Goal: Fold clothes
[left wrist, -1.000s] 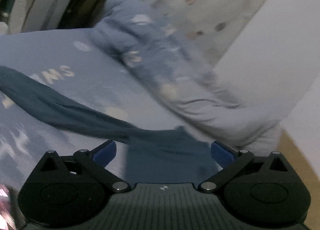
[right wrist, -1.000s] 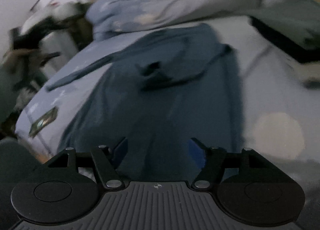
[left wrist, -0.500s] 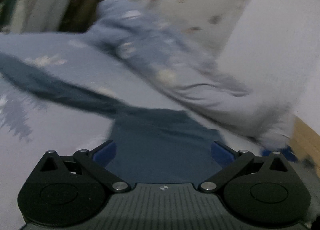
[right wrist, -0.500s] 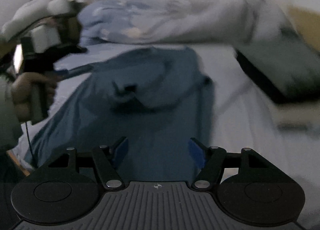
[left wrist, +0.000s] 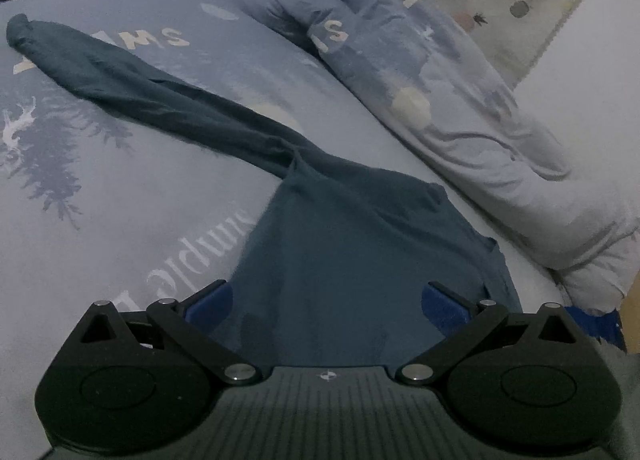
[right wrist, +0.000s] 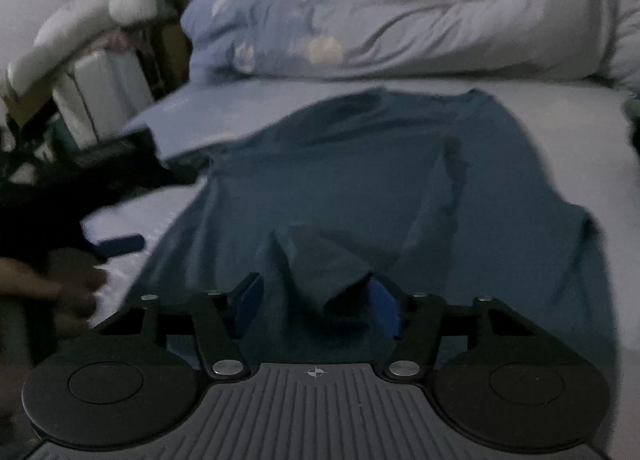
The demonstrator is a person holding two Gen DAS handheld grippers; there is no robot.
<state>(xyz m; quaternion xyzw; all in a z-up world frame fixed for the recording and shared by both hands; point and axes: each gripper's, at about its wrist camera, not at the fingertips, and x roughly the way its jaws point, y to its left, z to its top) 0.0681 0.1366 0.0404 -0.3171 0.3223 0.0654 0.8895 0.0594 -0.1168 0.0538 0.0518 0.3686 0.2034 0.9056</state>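
Observation:
A dark teal long-sleeved shirt (right wrist: 360, 180) lies spread on the light blue bedsheet (left wrist: 140, 196). In the left wrist view one sleeve (left wrist: 168, 100) stretches away to the upper left from the shoulder. My left gripper (left wrist: 328, 300) is open wide just over the shirt's (left wrist: 340, 260) shoulder area, nothing pinched. My right gripper (right wrist: 316, 300) has a raised fold of the shirt (right wrist: 320, 272) between its blue pads; its jaws are closing, and the left pad stands clear of the cloth. The left gripper (right wrist: 100, 180) shows blurred at the left of the right wrist view, in a person's hand (right wrist: 60, 288).
A rolled pale blue duvet (left wrist: 440, 100) lies along the far side of the bed, also seen as the duvet (right wrist: 360, 40) behind the shirt. A white wall (left wrist: 592, 60) rises at the right. White furniture and a plush toy (right wrist: 80, 20) stand beyond the bed's left edge.
My right gripper has swept sideways over the shirt and its jaws have narrowed around a raised fold. My left gripper has sunk closer to the shirt's shoulder.

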